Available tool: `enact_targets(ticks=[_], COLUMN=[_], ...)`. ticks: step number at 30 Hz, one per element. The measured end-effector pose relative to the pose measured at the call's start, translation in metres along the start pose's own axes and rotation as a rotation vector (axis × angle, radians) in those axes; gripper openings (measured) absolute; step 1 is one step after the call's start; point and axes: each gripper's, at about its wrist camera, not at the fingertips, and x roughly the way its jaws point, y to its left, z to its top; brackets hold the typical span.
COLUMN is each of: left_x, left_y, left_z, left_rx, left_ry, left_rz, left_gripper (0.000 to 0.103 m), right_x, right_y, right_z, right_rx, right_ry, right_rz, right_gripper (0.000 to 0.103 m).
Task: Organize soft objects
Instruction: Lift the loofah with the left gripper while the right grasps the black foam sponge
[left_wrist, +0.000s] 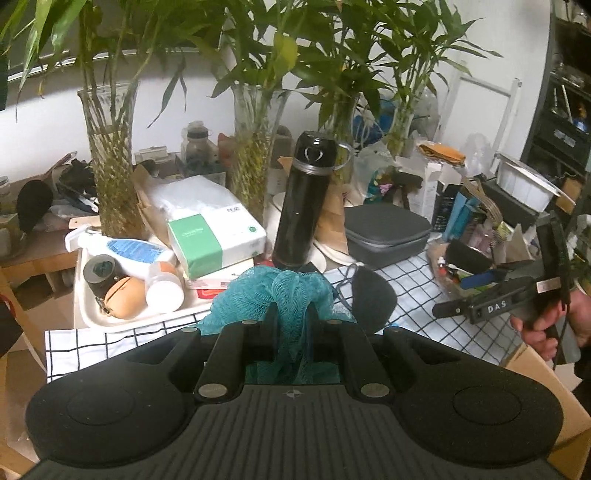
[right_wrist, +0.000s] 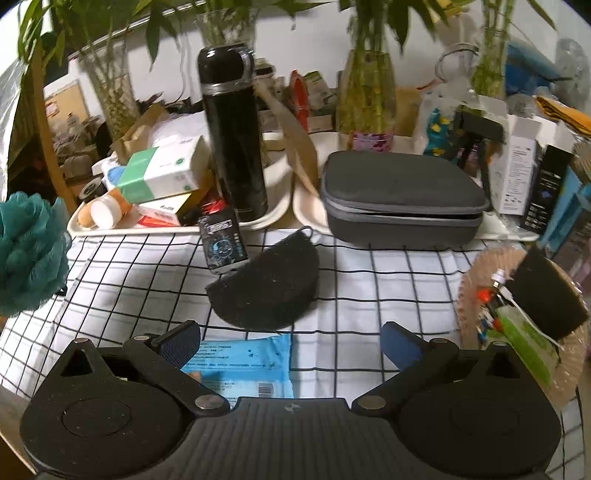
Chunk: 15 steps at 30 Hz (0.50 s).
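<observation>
My left gripper (left_wrist: 291, 314) is shut on a teal mesh bath pouf (left_wrist: 280, 291), held above the checked cloth (left_wrist: 406, 314); the pouf also shows at the left edge of the right wrist view (right_wrist: 29, 254). A black half-round sponge pad (right_wrist: 269, 291) lies on the cloth (right_wrist: 369, 295) just ahead of my right gripper (right_wrist: 291, 343), which is open and empty above a blue wipes packet (right_wrist: 247, 365). The pad also shows in the left wrist view (left_wrist: 371, 295), and the right gripper (left_wrist: 491, 302) at the right.
A black flask (right_wrist: 232, 136) and a small dark bottle (right_wrist: 221, 240) stand behind the pad. A grey zip case (right_wrist: 399, 195) sits at the back right. A white tray (left_wrist: 88, 295) holds boxes and bottles. A woven basket (right_wrist: 517, 314) with a black sponge is at right. Glass vases with plants line the back.
</observation>
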Motion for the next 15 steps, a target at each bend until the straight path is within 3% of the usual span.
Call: enact_targets(ticks=[10, 15], left_x=[0.004, 0.005], left_y=[0.008, 0.007], left_z=[-0.007, -0.010], left_rx=[-0.022, -0.017], left_ry=[0.028, 0.043], left_rz=[-0.001, -0.014], left_gripper=[0.013, 0.013], right_x=[0.036, 0.059], right_y=[0.024, 0.020], right_z=[0.005, 0.012], right_rx=[-0.142, -0.122], right_ry=[0.002, -0.002], right_rz=[0.041, 0.053], right_gripper=[0.103, 0.103])
